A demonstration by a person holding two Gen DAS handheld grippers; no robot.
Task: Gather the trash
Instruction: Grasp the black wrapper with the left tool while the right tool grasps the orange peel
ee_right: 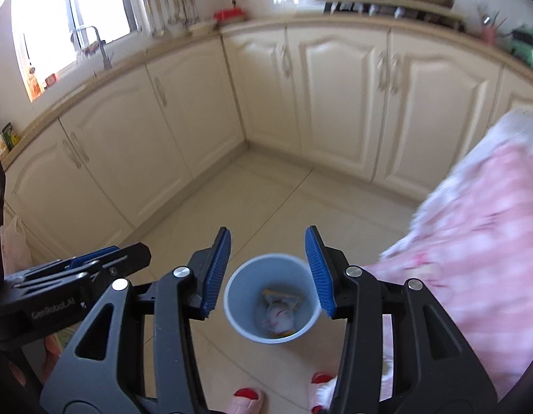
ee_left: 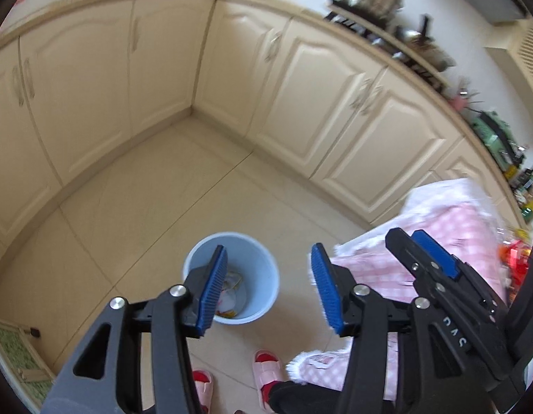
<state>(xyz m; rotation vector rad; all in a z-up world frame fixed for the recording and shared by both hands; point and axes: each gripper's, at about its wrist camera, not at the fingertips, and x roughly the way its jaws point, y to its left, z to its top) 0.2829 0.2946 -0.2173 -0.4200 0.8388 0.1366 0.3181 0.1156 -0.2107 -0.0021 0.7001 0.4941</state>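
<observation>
A light blue waste bin (ee_left: pixel 256 265) stands on the tiled floor, with crumpled white paper and yellow wrappers (ee_right: pixel 278 314) lying at its bottom. My left gripper (ee_left: pixel 268 288) hangs above the bin, open, with nothing between its blue pads. In the right wrist view the bin (ee_right: pixel 239 296) sits well below my right gripper (ee_right: pixel 268 270), which is also open and empty. The right gripper (ee_left: pixel 428 255) shows at the right of the left wrist view; the left gripper (ee_right: pixel 94 258) shows at the left of the right wrist view.
Cream cabinets (ee_right: pixel 335 96) line two walls and meet in a corner. A table with a pink checked cloth (ee_left: pixel 449 227) stands on the right, red wrappers (ee_left: pixel 515 258) on it. The person's pink slippers (ee_left: pixel 266 369) are just behind the bin. A green mat (ee_left: pixel 18 355) lies at lower left.
</observation>
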